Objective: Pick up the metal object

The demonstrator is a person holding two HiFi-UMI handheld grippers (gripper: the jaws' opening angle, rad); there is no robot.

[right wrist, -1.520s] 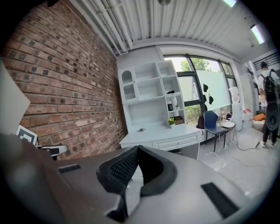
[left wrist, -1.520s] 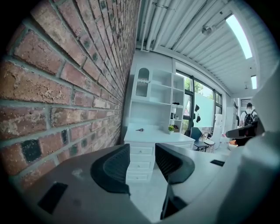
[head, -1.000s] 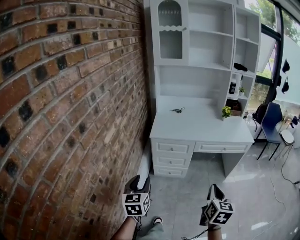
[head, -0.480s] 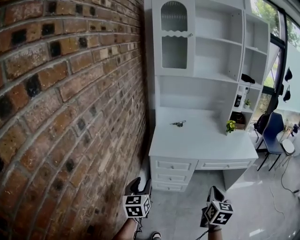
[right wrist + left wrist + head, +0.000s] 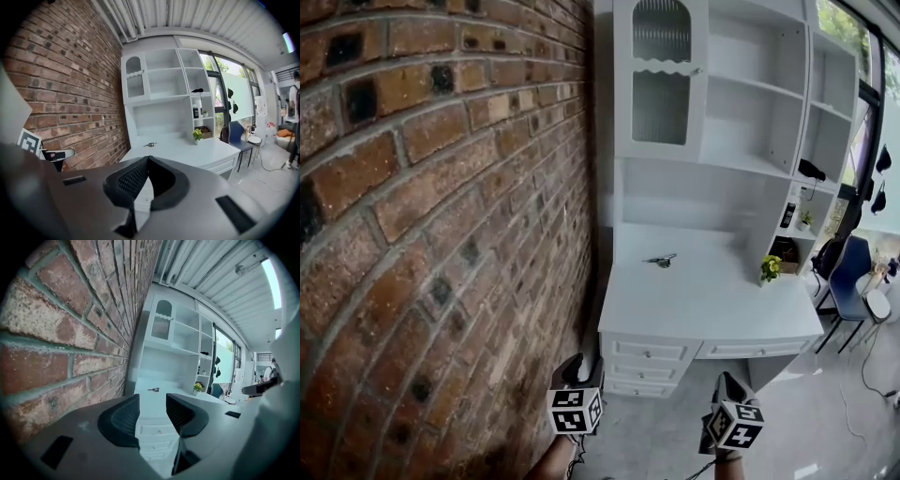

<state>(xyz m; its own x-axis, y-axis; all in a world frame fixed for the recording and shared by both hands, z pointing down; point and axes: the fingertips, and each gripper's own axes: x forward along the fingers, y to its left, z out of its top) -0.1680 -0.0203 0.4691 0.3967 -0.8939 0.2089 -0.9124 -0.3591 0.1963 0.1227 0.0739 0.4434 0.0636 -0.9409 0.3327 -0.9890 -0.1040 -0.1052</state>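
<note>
The metal object (image 5: 660, 261) is a small dark piece lying on the white desk (image 5: 703, 305) towards its back left. It also shows as a tiny shape in the left gripper view (image 5: 153, 389) and the right gripper view (image 5: 149, 145). Both grippers hang low at the bottom of the head view, well short of the desk. My left gripper (image 5: 579, 364) is open, with a clear gap between its pads (image 5: 123, 420) and nothing in it. My right gripper (image 5: 728, 384) is shut, its tips touching and empty (image 5: 147, 159).
A brick wall (image 5: 441, 234) runs close along the left. A white hutch with shelves (image 5: 741, 112) stands on the desk, and drawers (image 5: 649, 353) sit below it. A small potted plant (image 5: 768, 268) is at the desk's right, with a blue chair (image 5: 853, 281) beyond.
The head view has shifted towards the wall and the desk, which now sits lower and slightly larger in frame. Both grippers keep their places and states.
</note>
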